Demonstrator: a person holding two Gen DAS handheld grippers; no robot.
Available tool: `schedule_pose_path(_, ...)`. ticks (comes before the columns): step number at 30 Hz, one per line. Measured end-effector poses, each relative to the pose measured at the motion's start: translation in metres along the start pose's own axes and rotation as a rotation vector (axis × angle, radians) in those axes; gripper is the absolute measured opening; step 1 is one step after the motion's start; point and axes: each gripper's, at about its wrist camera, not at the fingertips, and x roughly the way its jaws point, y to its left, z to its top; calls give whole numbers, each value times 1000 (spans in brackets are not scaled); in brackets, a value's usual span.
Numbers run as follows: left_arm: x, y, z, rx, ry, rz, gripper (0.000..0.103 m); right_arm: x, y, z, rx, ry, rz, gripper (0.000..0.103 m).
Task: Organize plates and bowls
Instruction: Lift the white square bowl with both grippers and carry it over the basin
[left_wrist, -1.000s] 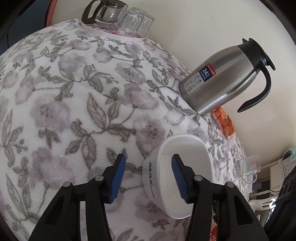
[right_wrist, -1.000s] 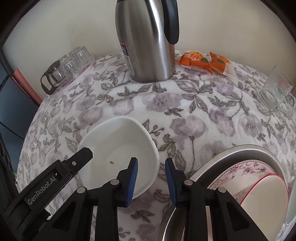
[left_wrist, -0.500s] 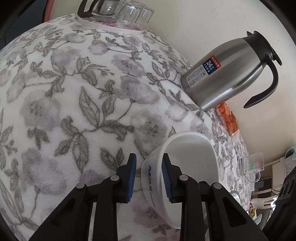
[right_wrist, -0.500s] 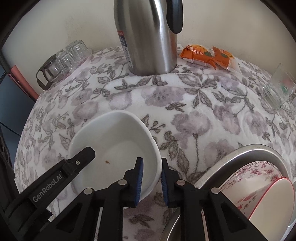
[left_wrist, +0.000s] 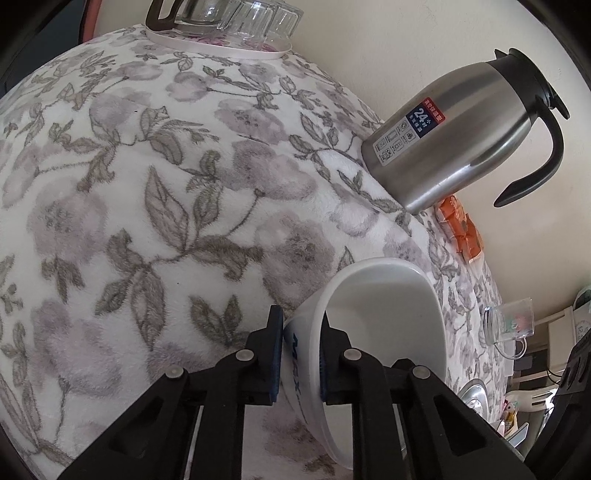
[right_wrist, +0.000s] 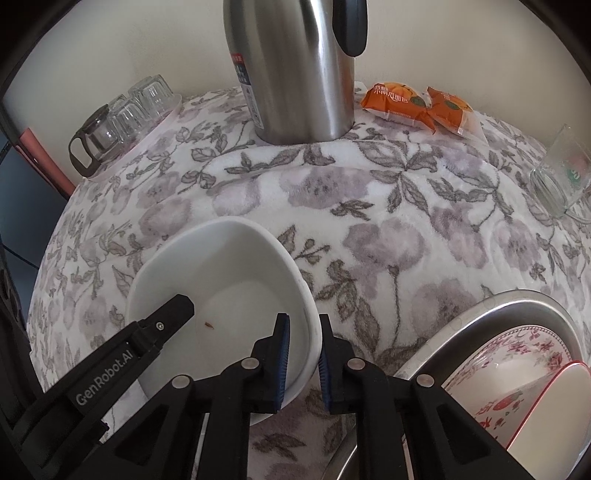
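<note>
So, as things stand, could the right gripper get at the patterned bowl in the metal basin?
Probably not yet: the right gripper is shut on the white bowl's rim, as is the left gripper. Otherwise the patterned bowl sits uncovered in the metal basin beside it.

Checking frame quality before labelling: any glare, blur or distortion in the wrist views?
Left wrist: strong fisheye bend, flask leans, black vignette corners; bowl sharp, soft daylight. Right wrist: same barrel bend, streak glare on the flask, no motion blur, bowl speck readable.
</note>
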Motion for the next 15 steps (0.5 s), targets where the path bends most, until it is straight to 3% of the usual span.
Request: schedule_pose_path(15,-16,-1,2,11,-10,-14,16,-16,2,-6,13,-18,29,16)
